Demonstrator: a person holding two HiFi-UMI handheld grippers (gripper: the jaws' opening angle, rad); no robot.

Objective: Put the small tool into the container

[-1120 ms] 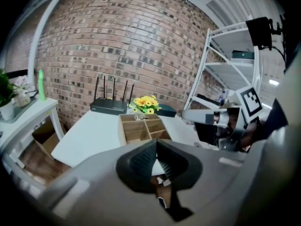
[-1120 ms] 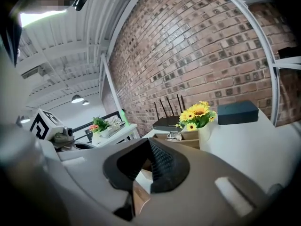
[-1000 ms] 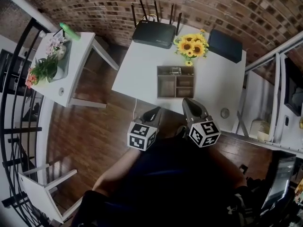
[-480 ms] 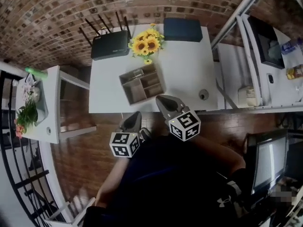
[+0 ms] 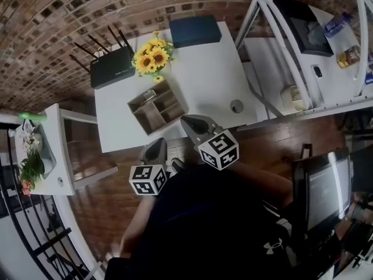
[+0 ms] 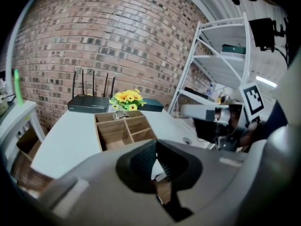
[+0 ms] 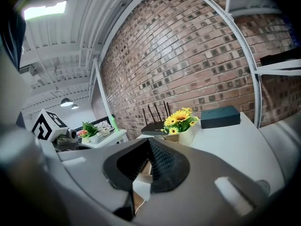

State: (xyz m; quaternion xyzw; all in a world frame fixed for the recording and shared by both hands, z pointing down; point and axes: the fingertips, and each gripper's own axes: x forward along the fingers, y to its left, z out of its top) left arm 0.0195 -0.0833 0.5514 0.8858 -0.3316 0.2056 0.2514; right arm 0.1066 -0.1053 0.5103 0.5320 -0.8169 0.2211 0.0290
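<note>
A wooden divided container (image 5: pixel 156 105) stands on the white table (image 5: pixel 204 80). A small shiny metal tool (image 5: pixel 149 95) lies in its far compartment, also visible in the left gripper view as the tool (image 6: pixel 118 115) inside the container (image 6: pixel 123 130). My left gripper (image 5: pixel 156 143) hangs just off the table's near edge, shut and empty. My right gripper (image 5: pixel 188 121) hovers over the near edge beside the container, jaws closed with nothing between them. In their own views the left gripper (image 6: pixel 156 160) and right gripper (image 7: pixel 146 166) show pads meeting.
A black router (image 5: pixel 112 66), a sunflower vase (image 5: pixel 152 54) and a dark blue box (image 5: pixel 195 30) line the table's far side. A round grommet (image 5: pixel 236 106) sits near the right corner. Metal shelving (image 5: pixel 303 34) stands right, and a side table with plants (image 5: pixel 35 156) left.
The head view has swung, so the table has shifted left and turned in the picture. Both grippers stay shut near the table's front edge; the tool stays in the container.
</note>
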